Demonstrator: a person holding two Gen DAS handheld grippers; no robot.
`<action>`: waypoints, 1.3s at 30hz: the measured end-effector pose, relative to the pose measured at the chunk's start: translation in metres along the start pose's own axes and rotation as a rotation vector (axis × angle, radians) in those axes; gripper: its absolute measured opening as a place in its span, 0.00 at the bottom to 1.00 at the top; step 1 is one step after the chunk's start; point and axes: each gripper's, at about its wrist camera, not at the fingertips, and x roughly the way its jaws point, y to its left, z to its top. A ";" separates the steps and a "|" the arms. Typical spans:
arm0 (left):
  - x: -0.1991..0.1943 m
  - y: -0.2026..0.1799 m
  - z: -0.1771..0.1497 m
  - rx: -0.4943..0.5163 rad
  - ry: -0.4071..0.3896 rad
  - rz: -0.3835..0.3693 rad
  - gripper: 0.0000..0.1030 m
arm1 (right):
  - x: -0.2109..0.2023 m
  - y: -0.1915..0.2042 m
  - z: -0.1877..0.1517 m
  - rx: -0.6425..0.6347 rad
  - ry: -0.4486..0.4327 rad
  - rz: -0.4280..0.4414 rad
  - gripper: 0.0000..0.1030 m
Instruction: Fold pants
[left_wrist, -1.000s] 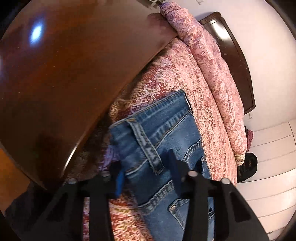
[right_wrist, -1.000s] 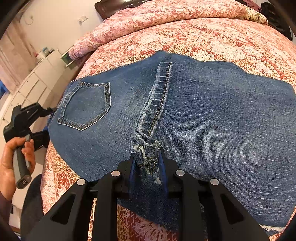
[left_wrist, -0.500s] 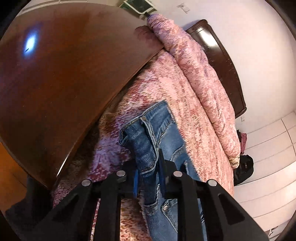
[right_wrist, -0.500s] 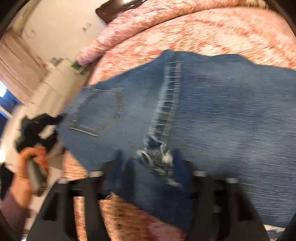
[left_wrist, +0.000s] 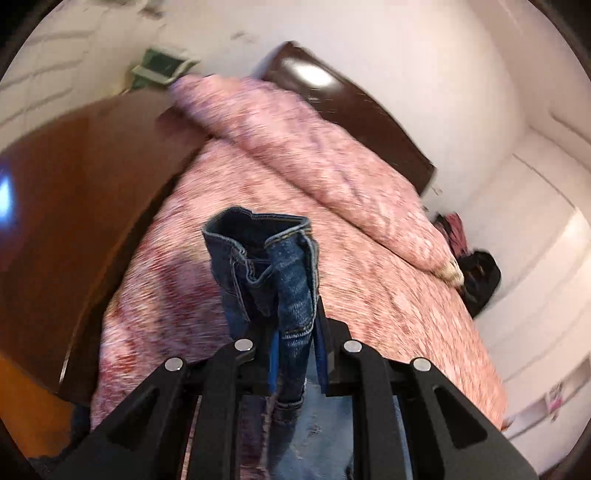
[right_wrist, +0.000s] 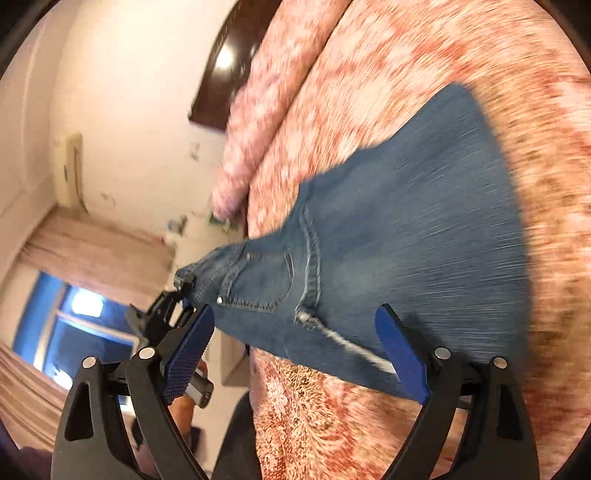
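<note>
In your left wrist view, your left gripper (left_wrist: 295, 354) is clamped tight on the waistband of the jeans (left_wrist: 275, 273): the bunched denim stands up between the two blue pads, with the open waistband gaping just above them and more denim hanging below the jaws. Behind it lies the pink patterned bedspread (left_wrist: 369, 302), with a rolled pink blanket (left_wrist: 321, 155) along its far side, a dark wooden headboard (left_wrist: 354, 107) beyond that, and a brown wooden board (left_wrist: 74, 206) on the left. In your right wrist view, your right gripper (right_wrist: 295, 354) stands wide apart and holds nothing; its blue pads frame the lower edge of the jeans (right_wrist: 399, 236), which stretch across the bedspread (right_wrist: 443, 66) with a back pocket (right_wrist: 258, 284) facing up. The waistband end lifts off the bed's edge toward your left gripper (right_wrist: 184, 291), which pinches it there. The picture is blurred by motion.
</note>
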 end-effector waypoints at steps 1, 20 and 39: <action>-0.002 -0.017 -0.002 0.040 -0.003 -0.018 0.13 | -0.011 -0.006 0.001 0.013 -0.029 0.016 0.85; 0.028 -0.217 -0.240 0.893 0.374 -0.197 0.15 | -0.069 -0.061 0.004 0.170 -0.225 0.175 0.85; -0.014 -0.113 -0.150 0.772 0.202 0.078 0.98 | -0.023 -0.021 0.018 0.063 -0.128 -0.026 0.85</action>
